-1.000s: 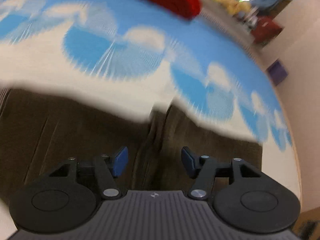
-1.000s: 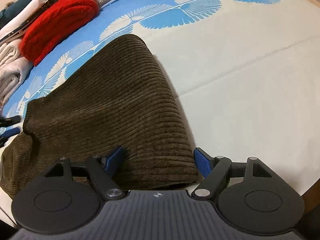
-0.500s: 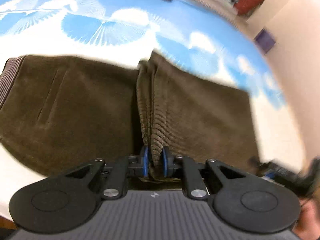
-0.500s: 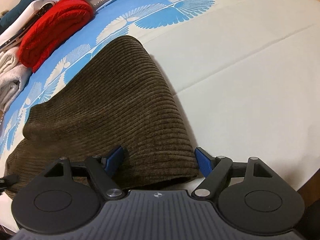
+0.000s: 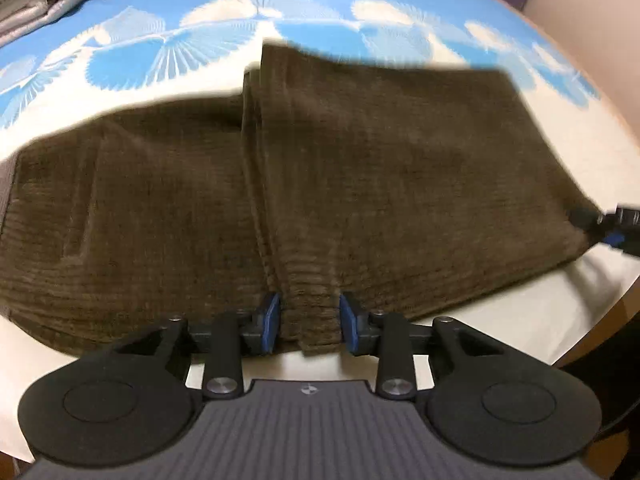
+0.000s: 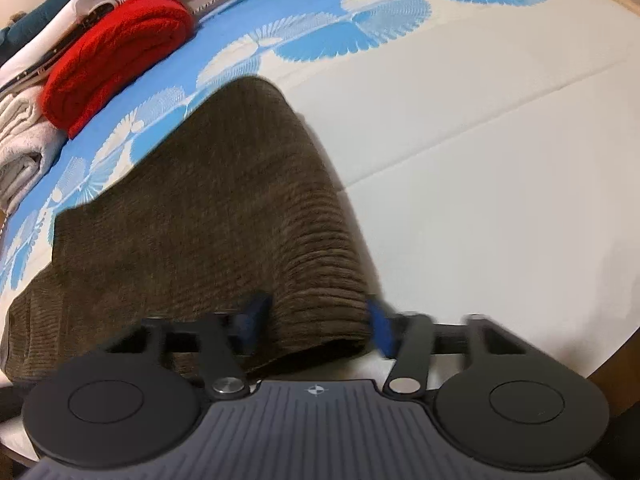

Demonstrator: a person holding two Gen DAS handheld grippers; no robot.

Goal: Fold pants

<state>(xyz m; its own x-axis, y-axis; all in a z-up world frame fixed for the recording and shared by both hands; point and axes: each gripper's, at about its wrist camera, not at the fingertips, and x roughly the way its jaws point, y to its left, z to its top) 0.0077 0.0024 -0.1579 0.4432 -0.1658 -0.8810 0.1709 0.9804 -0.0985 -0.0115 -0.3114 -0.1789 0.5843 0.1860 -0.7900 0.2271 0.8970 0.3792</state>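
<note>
Brown corduroy pants [image 5: 400, 168] lie folded on the blue-and-white bedsheet [image 5: 224, 48]. In the left wrist view, my left gripper [image 5: 309, 322] straddles the near end of the middle fold. Its jaws are opening and the fabric sits loosely between the blue pads [image 5: 272, 320]. In the right wrist view, the same pants [image 6: 224, 208] run back to the left. My right gripper [image 6: 316, 326] is at their near right corner, jaws closing, blurred. The flat, unbunched edge lies between them. This gripper [image 5: 600, 226] also shows at the right corner in the left wrist view.
A rolled red garment [image 6: 116, 52] and folded white and grey clothes [image 6: 20, 156] are stacked at the back left of the bed. The white part of the sheet [image 6: 500, 160] stretches to the right. The bed's wooden edge [image 6: 616, 368] is close on the near right.
The left gripper came down on the middle fold, pinched it tight, then opened partly while swinging across the pants. The right gripper's wide jaws have drawn in around the corner; it stayed put.
</note>
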